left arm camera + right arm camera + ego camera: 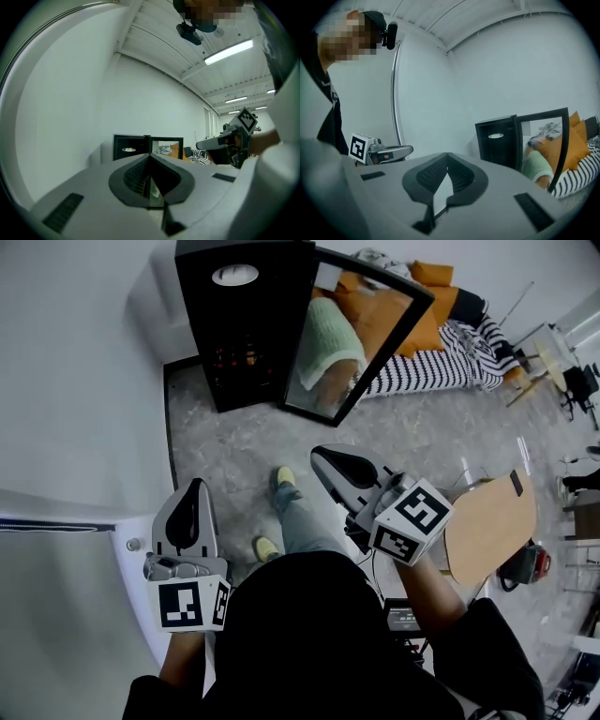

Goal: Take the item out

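A black cabinet [246,329] stands on the floor ahead with its glass door [361,334] swung open to the right. A white round item [234,275] lies on a shelf high inside it, also visible in the left gripper view [129,149] and the right gripper view [495,136]. My left gripper [196,484] is held low at the left, well short of the cabinet, its jaws together and empty [150,157]. My right gripper [319,454] points toward the open door from some way off, shut with nothing in it [447,155].
A white wall [75,381] runs along the left beside the cabinet. A sofa with orange cushions and a striped blanket [441,324] sits behind the door. A wooden tabletop [492,526] is at the right. The person's yellow-toed shoes [284,477] stand on the grey floor.
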`<move>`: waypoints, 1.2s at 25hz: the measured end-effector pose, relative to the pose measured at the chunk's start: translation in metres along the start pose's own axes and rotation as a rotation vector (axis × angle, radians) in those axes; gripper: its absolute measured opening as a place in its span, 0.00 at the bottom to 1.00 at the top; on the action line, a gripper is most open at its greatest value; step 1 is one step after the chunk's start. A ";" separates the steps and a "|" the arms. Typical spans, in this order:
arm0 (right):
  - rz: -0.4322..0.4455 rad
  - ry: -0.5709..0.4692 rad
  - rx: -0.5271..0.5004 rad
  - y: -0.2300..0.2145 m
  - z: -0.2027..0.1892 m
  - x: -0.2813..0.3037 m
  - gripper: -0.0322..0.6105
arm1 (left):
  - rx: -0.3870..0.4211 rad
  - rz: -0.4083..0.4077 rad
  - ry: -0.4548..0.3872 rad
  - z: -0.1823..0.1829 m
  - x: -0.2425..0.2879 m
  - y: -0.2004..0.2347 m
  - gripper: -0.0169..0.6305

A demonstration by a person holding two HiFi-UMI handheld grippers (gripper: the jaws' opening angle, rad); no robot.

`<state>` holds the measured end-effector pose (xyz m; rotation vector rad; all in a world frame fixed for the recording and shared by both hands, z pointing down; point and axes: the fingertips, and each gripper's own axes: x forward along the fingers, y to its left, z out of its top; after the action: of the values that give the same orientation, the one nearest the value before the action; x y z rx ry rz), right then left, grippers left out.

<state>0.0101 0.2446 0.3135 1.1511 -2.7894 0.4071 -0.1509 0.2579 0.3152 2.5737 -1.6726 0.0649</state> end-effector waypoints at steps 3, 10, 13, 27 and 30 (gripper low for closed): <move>0.009 0.007 -0.004 0.000 -0.003 0.006 0.06 | 0.004 0.000 0.002 -0.002 0.003 0.004 0.04; 0.024 -0.003 -0.005 -0.014 0.000 0.020 0.06 | 0.022 -0.014 0.003 -0.004 0.021 0.005 0.04; 0.032 -0.010 -0.004 -0.025 0.003 0.032 0.06 | 0.038 -0.016 0.004 -0.002 0.036 0.010 0.04; 0.028 0.042 0.101 -0.152 0.007 0.130 0.06 | 0.026 -0.060 0.087 -0.010 0.189 0.047 0.04; 0.024 0.047 0.111 -0.184 0.013 0.153 0.06 | 0.040 -0.082 0.092 -0.006 0.229 0.056 0.04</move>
<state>0.0309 0.0125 0.3678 1.1144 -2.7737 0.5905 -0.1088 0.0269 0.3401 2.6214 -1.5481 0.2104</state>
